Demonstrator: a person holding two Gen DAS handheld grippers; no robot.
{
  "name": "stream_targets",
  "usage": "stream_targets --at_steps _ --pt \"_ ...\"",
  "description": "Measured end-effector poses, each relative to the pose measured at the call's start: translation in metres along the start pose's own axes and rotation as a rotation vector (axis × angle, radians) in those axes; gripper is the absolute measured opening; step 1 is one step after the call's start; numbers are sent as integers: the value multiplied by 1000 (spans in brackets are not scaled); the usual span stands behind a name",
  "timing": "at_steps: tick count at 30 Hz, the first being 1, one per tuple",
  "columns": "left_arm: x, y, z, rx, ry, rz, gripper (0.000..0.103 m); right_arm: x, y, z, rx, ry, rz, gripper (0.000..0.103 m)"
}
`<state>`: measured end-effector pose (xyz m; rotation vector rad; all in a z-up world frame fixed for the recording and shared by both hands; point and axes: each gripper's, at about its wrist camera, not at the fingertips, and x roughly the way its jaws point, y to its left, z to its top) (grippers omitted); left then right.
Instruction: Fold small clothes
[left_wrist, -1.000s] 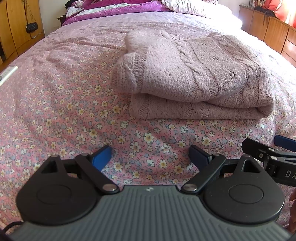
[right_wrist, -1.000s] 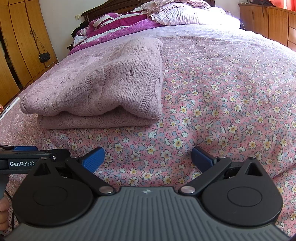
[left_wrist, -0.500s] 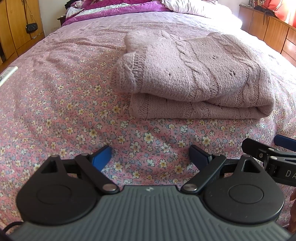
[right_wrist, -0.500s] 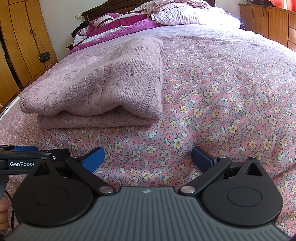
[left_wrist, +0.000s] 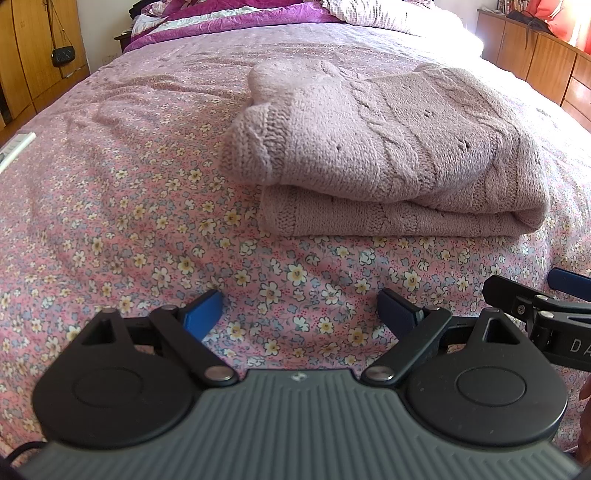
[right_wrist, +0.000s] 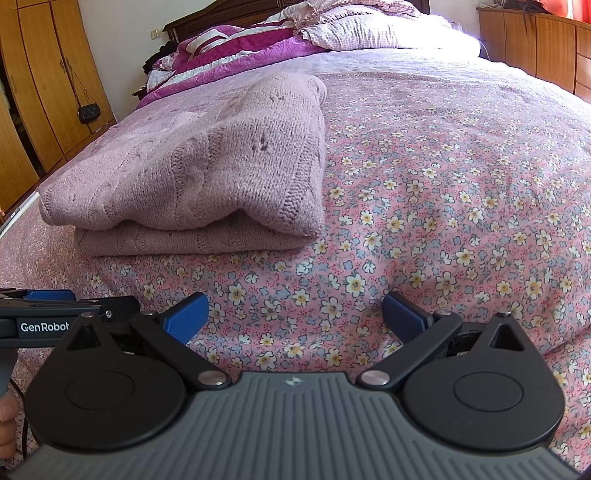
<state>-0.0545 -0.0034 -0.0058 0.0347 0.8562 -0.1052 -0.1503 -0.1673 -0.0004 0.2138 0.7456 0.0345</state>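
The sweater (left_wrist: 388, 155) lay folded on the bed (left_wrist: 110, 206), stacked in layers on the floral sheet, and neither tool touched it. The left hand-held gripper (left_wrist: 299, 314) sat near the bed's near edge with its blue fingers (left_wrist: 203, 314) spread wide over bare sheet, nothing between them. The right hand-held gripper (right_wrist: 295, 317) was spread just the same, empty, with the sweater lying far and to its left.

Plenty was cut off. In the left wrist view the right tool poked in at the right edge, only part of its black arm and a blue tip showing, its lettering clipped. In the right wrist view the left tool came in at the left edge, half hidden behind the near housing. A sliver of a hand (right_wrist: 7, 421) showed at the lower left corner there, too little to read its grip. How many layers the sweater had could not be counted from the near side; its far edge was hidden by its own bulk. The pillows (right_wrist: 362, 29) at the far end were washed out by glare.

Against the frames a second earlier, nothing had shifted: both tools kept the same spread and the same spot, and the sweater lay unchanged.
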Motion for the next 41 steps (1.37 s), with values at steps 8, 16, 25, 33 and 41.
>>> stream_targets --at_steps 8,16,25,33,41 --pt "0 0 0 0 0 0 93 0 0 0 0 0 0 103" --pt "0 0 0 1 0 1 93 0 0 0 0 0 0 103" --pt "0 0 0 1 0 1 93 0 0 0 0 0 0 103" --pt "0 0 1 1 0 4 94 1 0 0 -3 1 -1 103" --pt "1 1 1 5 2 8 94 1 0 0 -1 0 1 103"
